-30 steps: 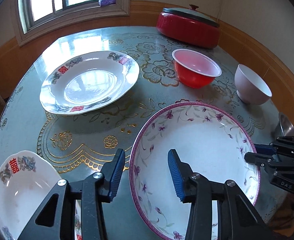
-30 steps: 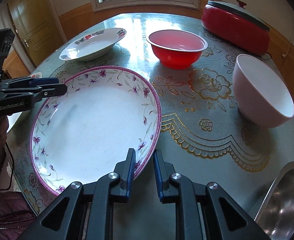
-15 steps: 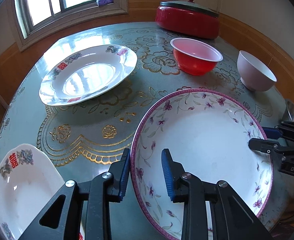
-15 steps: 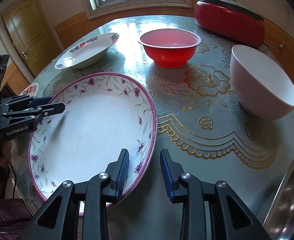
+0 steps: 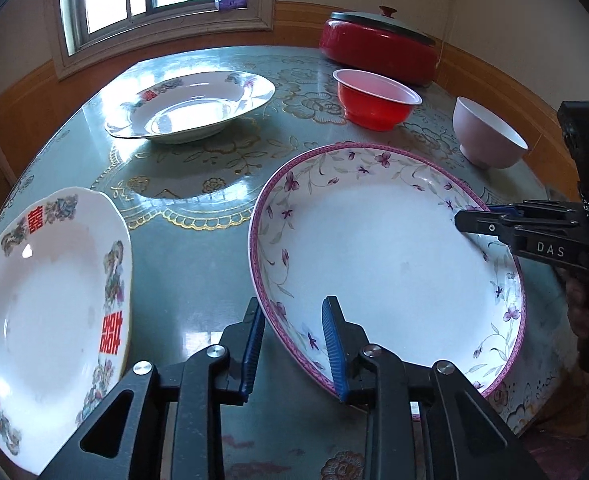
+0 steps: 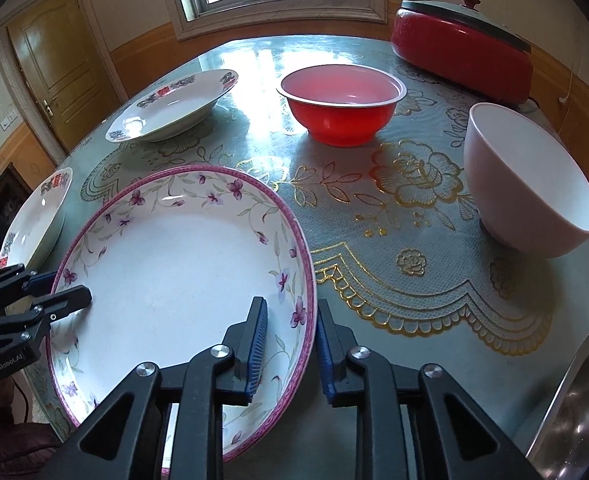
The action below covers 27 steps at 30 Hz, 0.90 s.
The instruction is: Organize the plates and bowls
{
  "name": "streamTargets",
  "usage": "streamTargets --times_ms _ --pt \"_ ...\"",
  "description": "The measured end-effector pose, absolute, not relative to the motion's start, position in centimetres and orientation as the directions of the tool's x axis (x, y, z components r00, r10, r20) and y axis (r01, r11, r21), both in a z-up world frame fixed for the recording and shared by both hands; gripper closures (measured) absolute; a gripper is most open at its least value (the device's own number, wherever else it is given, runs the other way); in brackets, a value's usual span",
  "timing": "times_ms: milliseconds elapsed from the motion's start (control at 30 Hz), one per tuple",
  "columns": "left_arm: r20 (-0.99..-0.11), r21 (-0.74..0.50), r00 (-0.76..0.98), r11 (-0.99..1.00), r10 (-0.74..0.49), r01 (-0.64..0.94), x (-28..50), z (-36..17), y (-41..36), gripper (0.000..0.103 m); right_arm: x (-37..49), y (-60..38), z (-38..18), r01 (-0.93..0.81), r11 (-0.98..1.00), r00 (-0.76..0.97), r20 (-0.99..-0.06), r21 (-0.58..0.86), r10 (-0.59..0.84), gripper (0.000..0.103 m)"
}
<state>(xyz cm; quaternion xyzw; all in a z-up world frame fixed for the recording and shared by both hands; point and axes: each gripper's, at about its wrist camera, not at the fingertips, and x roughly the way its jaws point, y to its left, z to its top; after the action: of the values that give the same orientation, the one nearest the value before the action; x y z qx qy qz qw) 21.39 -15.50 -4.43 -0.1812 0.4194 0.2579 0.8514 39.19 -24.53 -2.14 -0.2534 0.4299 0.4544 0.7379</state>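
Note:
A large floral plate with a purple rim (image 5: pixel 390 248) (image 6: pixel 182 256) is near the table's front and looks tilted up. My left gripper (image 5: pixel 294 340) straddles its near rim, one finger under and one over, jaws a little apart. My right gripper (image 6: pixel 290 344) straddles the opposite rim the same way. Each gripper shows in the other's view, the right (image 5: pixel 494 224) and the left (image 6: pixel 42 300). A white plate with red characters (image 5: pixel 46 312) lies to the left. A second such plate (image 5: pixel 190 108) lies farther back. A red bowl (image 6: pixel 340 104) and a white bowl (image 6: pixel 530 180) stand to the right.
A red lidded electric pot (image 6: pixel 462 48) stands at the table's back right. A steel bowl (image 6: pixel 574 412) is at the front right edge. The table (image 6: pixel 394 208) has a green cloth with gold flowers. A window and a door lie beyond.
Both grippers have slid onto the floral plate's rim from either side. The right gripper opened from nearly shut. The plate's rim has risen and it looks lifted off the table.

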Motion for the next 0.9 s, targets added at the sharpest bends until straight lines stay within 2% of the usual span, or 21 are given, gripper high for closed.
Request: streamTargets --times_ms 533,767,900 --pt "-0.779 -0.029 0.449 0.689 0.439 -0.724 19.3 -4.3 -15.4 0.074 38.8 -18.7 -2.7 -0.935 0.354 0.200 -0.869 -0.031 0.452 0.082" --pt "-0.774 -0.017 0.442 0.682 0.454 -0.731 19.3 -4.3 -15.6 0.075 38.4 -18.9 -2.8 -0.932 0.361 0.197 -0.873 -0.026 0.445 0.072" --pt "-0.771 0.002 0.434 0.684 0.466 -0.730 19.5 -4.4 -15.6 0.075 38.1 -19.6 -2.8 -0.926 0.377 0.199 -0.876 -0.021 0.440 0.070"
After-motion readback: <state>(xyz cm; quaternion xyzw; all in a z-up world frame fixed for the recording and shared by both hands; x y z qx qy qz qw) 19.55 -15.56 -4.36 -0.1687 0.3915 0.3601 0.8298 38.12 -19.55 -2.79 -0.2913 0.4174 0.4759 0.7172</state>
